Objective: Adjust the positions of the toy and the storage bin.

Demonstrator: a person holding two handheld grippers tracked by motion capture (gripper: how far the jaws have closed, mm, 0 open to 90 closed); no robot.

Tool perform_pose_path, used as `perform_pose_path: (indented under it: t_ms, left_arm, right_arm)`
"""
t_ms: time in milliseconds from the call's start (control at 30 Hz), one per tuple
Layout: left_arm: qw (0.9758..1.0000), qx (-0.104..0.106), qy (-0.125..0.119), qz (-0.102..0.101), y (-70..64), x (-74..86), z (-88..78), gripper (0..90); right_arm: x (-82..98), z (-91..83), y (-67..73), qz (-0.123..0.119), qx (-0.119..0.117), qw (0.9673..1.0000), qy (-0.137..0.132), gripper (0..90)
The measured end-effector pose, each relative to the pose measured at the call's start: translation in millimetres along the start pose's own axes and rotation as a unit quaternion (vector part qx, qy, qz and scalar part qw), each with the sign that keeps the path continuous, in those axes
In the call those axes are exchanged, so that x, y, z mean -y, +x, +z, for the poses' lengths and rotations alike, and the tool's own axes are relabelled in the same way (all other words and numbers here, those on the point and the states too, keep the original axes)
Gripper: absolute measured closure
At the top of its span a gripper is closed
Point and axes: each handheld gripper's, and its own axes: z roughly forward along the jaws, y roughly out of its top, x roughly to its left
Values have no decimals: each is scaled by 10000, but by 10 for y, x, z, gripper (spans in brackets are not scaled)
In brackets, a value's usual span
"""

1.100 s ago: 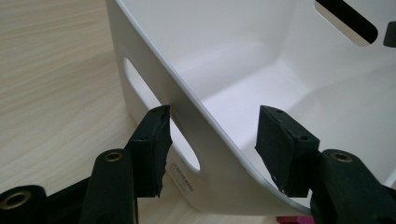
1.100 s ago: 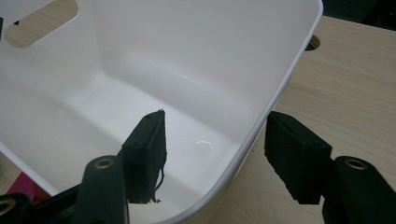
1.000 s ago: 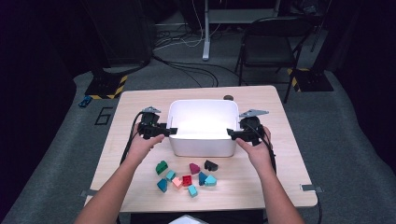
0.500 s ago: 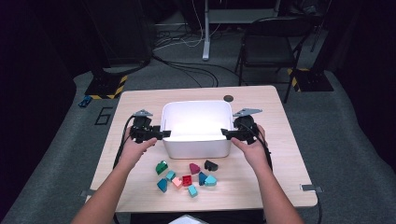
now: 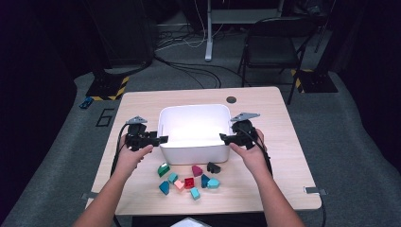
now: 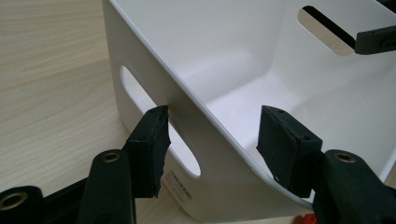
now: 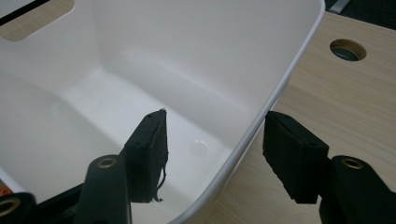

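A white bin (image 5: 194, 132) stands empty in the middle of the wooden table (image 5: 279, 142). My left gripper (image 5: 161, 139) is open astride the bin's left wall (image 6: 187, 116), one pad (image 6: 149, 149) outside by the handle slot and the other pad (image 6: 285, 149) inside. My right gripper (image 5: 223, 137) is open astride the right wall (image 7: 261, 116), with one pad (image 7: 147, 158) inside and one pad (image 7: 292, 158) outside. Neither pair of pads presses the plastic. Several small coloured blocks (image 5: 189, 182) lie in front of the bin.
Among the blocks are a green one (image 5: 163, 169), a magenta one (image 5: 196, 170) and a black one (image 5: 213, 167), close to the bin's front wall. A cable hole (image 5: 231, 100) sits behind the bin. A chair (image 5: 272, 47) and floor cables lie beyond the table.
The bin has shifted slightly left and toward me along with both grippers. The jaws, close on its walls a second ago, now stand apart around them.
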Motion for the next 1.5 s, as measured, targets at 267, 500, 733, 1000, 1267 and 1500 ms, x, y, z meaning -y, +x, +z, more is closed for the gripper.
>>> perform_pose_path:
  t_ms: [267,500,733,1000,1267,1500]
  left_arm:
    - [9999,-13,-46,89,5,1,-3,424]
    - [9994,-92,-171,288,-36,-52,-117,420]
    - [9977,-297,-239,564,-67,-99,-408,421]
    - [9973,-436,-186,560,-30,36,-576,421]
    - [9972,-540,-214,466,10,246,-653,438]
    - [9968,-580,-201,517,34,386,-580,446]
  right_arm:
    - [0,-16,-6,53,-22,10000,-25,385]
    - [-5,-173,-32,66,-10,9999,-144,378]
    - [50,-434,-47,74,62,9993,-374,371]
    - [145,-604,-60,96,102,9990,-432,385]
    - [231,-706,-128,121,193,9994,-247,414]
    - [325,-833,-267,344,245,9982,-420,411]
